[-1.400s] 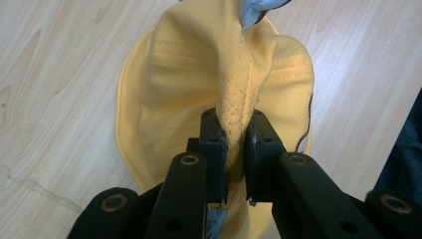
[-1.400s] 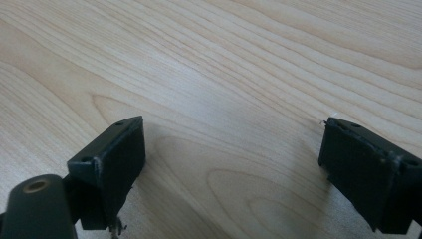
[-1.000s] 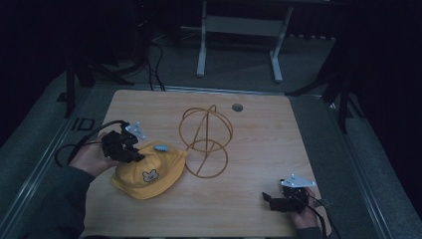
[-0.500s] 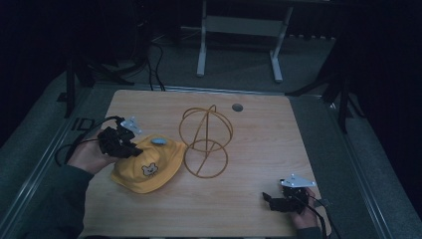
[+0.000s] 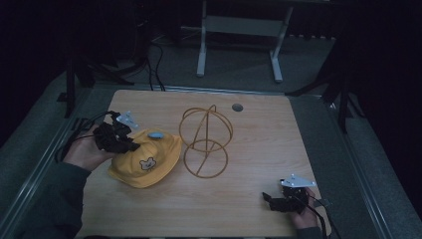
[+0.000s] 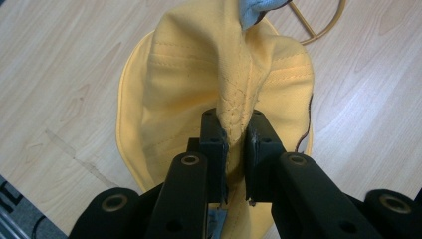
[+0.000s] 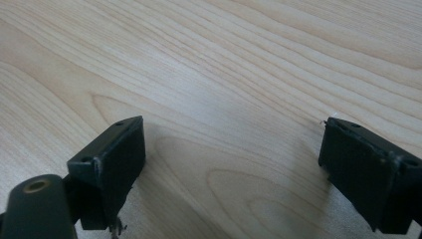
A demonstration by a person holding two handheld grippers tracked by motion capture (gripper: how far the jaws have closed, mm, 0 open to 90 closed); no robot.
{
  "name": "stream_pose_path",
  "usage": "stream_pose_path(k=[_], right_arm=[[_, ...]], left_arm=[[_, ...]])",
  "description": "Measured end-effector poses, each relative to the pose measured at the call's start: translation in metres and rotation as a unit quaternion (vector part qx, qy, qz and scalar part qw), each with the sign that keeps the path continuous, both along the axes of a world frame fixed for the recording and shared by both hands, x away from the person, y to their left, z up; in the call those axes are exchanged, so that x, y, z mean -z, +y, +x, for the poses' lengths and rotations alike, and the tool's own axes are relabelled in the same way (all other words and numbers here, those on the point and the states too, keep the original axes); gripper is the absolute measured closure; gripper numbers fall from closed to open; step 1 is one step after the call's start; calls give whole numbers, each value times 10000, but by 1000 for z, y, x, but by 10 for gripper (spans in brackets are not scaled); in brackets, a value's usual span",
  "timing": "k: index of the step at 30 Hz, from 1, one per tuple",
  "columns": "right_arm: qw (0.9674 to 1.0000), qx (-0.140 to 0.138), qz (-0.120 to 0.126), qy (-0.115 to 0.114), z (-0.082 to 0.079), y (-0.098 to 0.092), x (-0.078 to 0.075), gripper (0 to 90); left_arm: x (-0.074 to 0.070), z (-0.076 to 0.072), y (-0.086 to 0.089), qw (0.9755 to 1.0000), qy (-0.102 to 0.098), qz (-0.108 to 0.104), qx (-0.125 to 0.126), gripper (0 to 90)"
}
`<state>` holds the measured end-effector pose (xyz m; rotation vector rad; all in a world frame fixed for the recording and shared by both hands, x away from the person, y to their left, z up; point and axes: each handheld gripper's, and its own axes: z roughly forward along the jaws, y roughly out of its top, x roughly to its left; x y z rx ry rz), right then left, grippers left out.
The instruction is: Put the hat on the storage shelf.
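While seen from the high view: wooden table (image 5: 259, 144), yellow cap (image 5: 145, 157) lying on its left half, bear patch facing up, small pale blue tab on the crown. Left gripper (image 5: 119, 141) at the cap's left edge, held by the left hand (image 5: 85, 153), cable looping off toward the table's left side. Wire hat stand (image 5: 205, 140) upright just right of the cap, gold-coloured, round base ring on the wood; cap's brim close to that ring, contact not clear. Small dark disc (image 5: 237, 107) near the far edge, well apart from everything. Right gripper (image 5: 271, 201) low at the near right corner, grey plate on top, pointing left across bare wood, well apart from cap and stand.

Left gripper view: jaws pressed in on a raised, stitched fold of the yellow cap (image 6: 209, 74), fabric bunched and pinched between the two black pads. Rest of the cap spread on the wood beyond, a bit of blue tab and an arc of gold wire at the top edge.

Right gripper view: right gripper (image 7: 231, 149) jaws spread wide, nothing between them but wood grain of the table (image 7: 239, 64).
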<state>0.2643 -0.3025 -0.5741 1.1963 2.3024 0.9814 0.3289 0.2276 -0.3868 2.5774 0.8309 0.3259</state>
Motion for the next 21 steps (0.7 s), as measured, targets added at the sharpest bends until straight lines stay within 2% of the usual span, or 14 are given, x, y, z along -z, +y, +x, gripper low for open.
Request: stream_pose_path(k=[11,21], right_arm=[[10000,-6,-4,-13,0,0,0,110],[10000,-5,-2,-10,0,0,0,110]], left_arm=[[-10,1,2,9999,-105,24,-48,808],[-19,4,7,9996,-235,-88,-128,808]])
